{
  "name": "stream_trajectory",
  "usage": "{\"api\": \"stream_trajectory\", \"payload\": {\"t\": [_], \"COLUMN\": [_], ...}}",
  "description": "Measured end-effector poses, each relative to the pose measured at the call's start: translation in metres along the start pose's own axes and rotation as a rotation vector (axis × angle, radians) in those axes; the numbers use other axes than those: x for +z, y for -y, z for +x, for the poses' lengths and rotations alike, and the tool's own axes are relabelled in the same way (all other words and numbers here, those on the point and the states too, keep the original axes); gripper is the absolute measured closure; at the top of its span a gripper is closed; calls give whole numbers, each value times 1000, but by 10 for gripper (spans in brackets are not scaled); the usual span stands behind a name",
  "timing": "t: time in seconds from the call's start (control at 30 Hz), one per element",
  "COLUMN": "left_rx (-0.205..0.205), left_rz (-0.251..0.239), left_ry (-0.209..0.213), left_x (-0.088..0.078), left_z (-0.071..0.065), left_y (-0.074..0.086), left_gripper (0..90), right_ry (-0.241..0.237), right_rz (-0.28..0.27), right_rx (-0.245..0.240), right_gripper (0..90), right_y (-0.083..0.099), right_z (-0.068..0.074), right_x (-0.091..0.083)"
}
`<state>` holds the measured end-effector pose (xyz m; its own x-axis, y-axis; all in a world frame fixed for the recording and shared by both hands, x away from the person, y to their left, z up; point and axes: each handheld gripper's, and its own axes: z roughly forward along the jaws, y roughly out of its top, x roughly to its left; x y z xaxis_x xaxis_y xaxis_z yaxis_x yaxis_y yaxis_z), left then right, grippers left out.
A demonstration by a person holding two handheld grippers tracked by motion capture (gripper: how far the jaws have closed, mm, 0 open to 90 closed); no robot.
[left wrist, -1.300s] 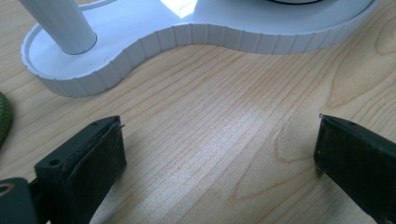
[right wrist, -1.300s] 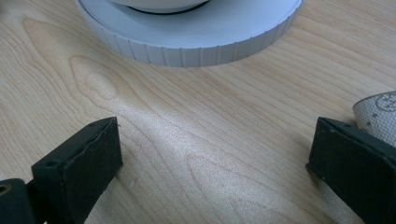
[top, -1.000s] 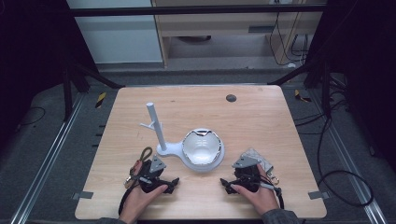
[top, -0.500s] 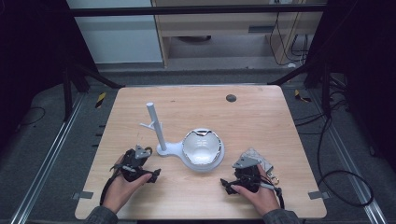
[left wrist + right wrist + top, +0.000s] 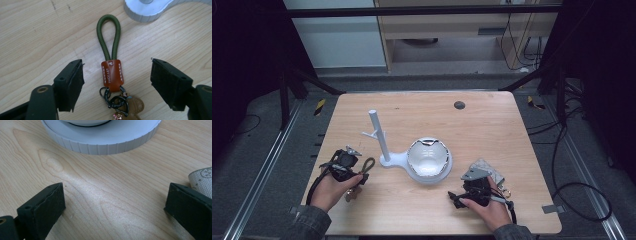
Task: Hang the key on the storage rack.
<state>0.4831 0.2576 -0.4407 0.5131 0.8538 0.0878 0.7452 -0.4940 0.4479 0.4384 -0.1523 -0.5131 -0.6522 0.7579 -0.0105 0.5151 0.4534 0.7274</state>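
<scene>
Down at the near left of the table (image 5: 362, 107), the left gripper (image 5: 343, 162) hangs over a keychain (image 5: 112, 75) that lies flat on the wood, its green cord loop (image 5: 108, 35) pointing towards the white stand (image 5: 384, 150) and its brown leather tab (image 5: 112, 73) sitting midway between the two black jaws. Those jaws have just been closing, yet each pad stands clear of the tab, with bare wood showing on both sides, so nothing is gripped. Below the tab, dark metal rings and a brass-coloured key (image 5: 133, 106) trail towards the gripper's body. From the left gripper view, the rounded foot of the stand lies just beyond the top of the loop, near it but apart. From above, the stand's upright post rises at the left of its base, and a shiny bowl (image 5: 428, 156) sits in the round part to the right. Over at the near right, the right gripper (image 5: 472, 192) rests low by the table with its jaws spread wide and only bare wood between them; the ribbed rim of the stand's round base lies ahead of it, and a pale grey pouch (image 5: 202, 178) peeks in beside its right-hand jaw.
</scene>
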Motion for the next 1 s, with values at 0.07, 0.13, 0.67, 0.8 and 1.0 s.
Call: {"api": "stream_trajectory", "payload": {"t": [0.07,0.13,0.67,0.8,1.0], "left_rx": [-6,-6,-20,-24,-31], "left_rz": [8,26,115,131,143], "left_ry": [5,11,58,65,73], "left_x": [1,2,14,19,24], "left_z": [1,3,11,11,12], "left_y": [0,-1,0,-2,-2], "left_gripper": [276,307,462,496,549], "right_ry": [0,1,1,1,1], "right_rz": [0,0,0,0,0], "right_rx": [0,-2,-2,-2,-2], "right_gripper": [24,24,24,24,24], "right_y": [0,0,0,0,0], "right_z": [0,0,0,0,0], "right_x": [0,0,0,0,0]}}
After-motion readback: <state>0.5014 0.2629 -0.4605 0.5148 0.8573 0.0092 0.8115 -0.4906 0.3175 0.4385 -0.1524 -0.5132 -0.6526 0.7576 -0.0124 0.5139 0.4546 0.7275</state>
